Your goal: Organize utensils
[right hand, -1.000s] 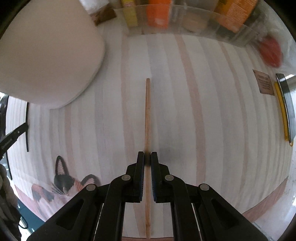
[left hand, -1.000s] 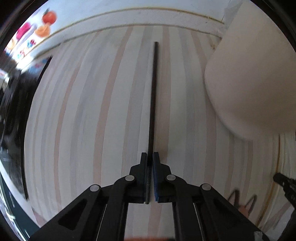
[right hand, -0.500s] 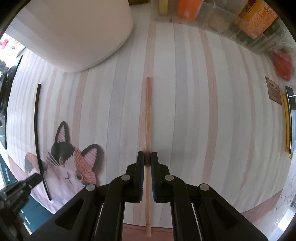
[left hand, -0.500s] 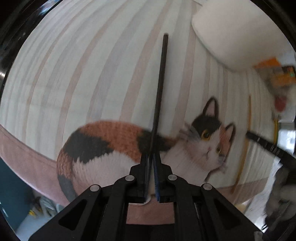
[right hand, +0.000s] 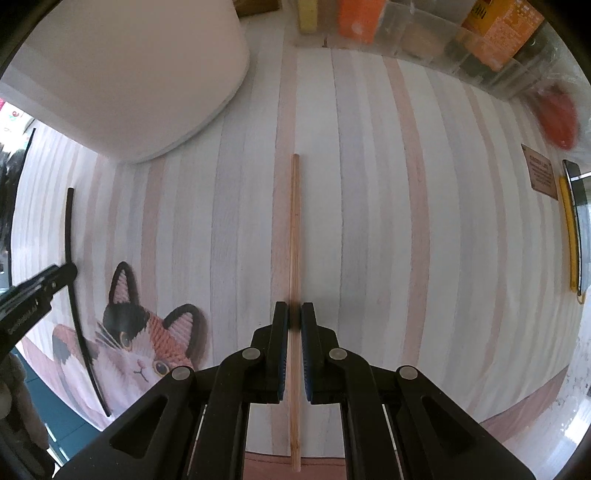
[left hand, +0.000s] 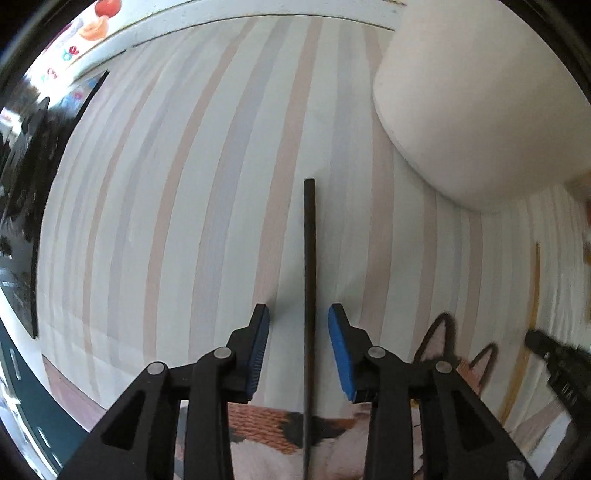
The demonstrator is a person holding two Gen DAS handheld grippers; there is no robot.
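A black chopstick (left hand: 308, 288) lies on the striped mat between the spread fingers of my left gripper (left hand: 299, 325), which is open and not touching it. The same chopstick shows at the left of the right wrist view (right hand: 74, 280), with the left gripper's tip (right hand: 55, 277) beside it. My right gripper (right hand: 294, 321) is shut on a wooden chopstick (right hand: 294, 236) that points straight ahead, close above or on the mat. The wooden chopstick also shows at the right of the left wrist view (left hand: 532, 317).
A large white container (right hand: 122, 74) stands on the mat at the back, also seen in the left wrist view (left hand: 476, 99). A cat picture (right hand: 140, 343) is printed on the mat's near edge. Clear boxes with orange packets (right hand: 406, 33) line the back; a yellow-edged item (right hand: 570, 236) lies right.
My left gripper has opened and let go of the black chopstick, which now lies on the mat. My right gripper still holds the wooden chopstick.
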